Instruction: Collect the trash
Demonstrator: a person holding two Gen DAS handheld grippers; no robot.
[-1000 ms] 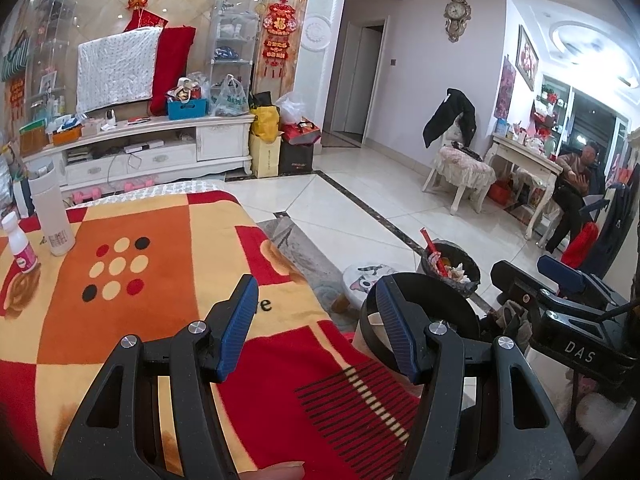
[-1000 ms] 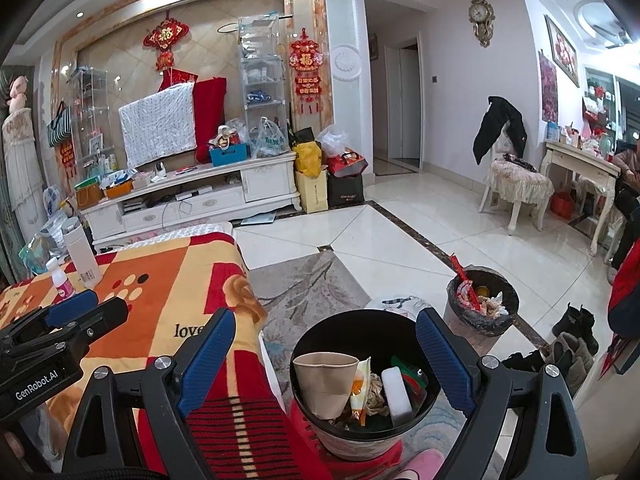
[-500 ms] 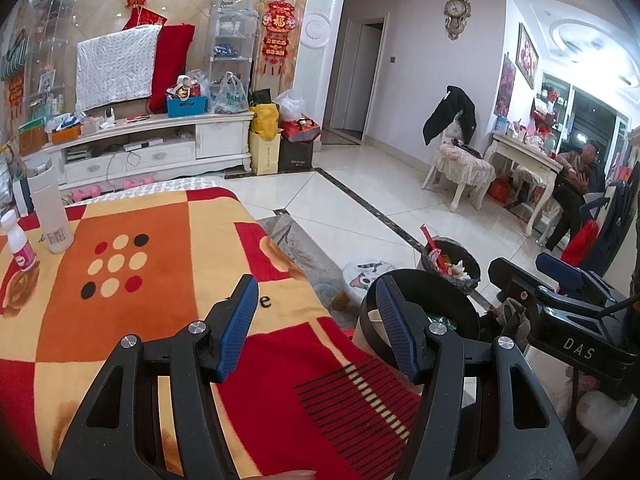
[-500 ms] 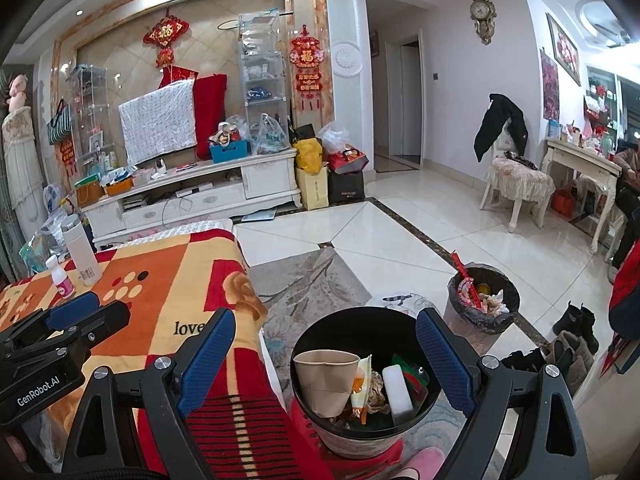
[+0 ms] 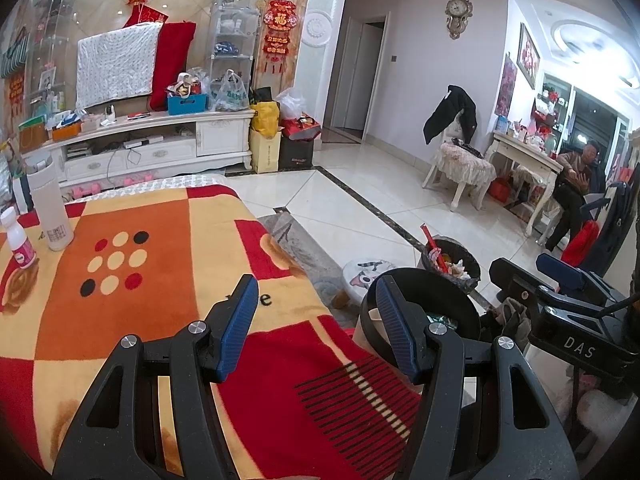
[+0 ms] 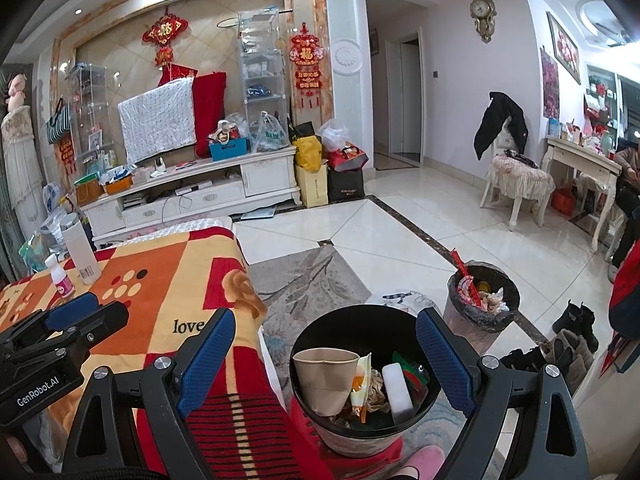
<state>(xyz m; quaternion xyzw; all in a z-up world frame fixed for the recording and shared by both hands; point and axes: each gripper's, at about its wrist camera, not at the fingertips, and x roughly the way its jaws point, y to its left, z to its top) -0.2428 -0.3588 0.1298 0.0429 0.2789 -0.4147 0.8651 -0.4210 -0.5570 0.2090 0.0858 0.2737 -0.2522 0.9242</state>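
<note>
A black trash bin (image 6: pixel 320 328) stands on the floor beside the blanket-covered table (image 6: pixel 160 280). It holds a brown paper cup (image 6: pixel 324 380), a white block (image 6: pixel 396 392) and crumpled wrappers. My right gripper (image 6: pixel 324 356) is open and empty above the bin. My left gripper (image 5: pixel 316 320) is open and empty over the table's red and orange blanket (image 5: pixel 140 300), with the bin's rim (image 5: pixel 448 292) just to its right. The right gripper shows at the right of the left wrist view (image 5: pixel 560 300).
A small pink-labelled bottle (image 5: pixel 18 240) and a tall white bottle (image 5: pixel 50 208) stand at the table's far left. A second lined bin (image 6: pixel 484 300) full of trash stands on the tile floor. A small stool (image 5: pixel 368 272), shoes (image 6: pixel 572 320) and a seated person (image 5: pixel 576 184) are nearby.
</note>
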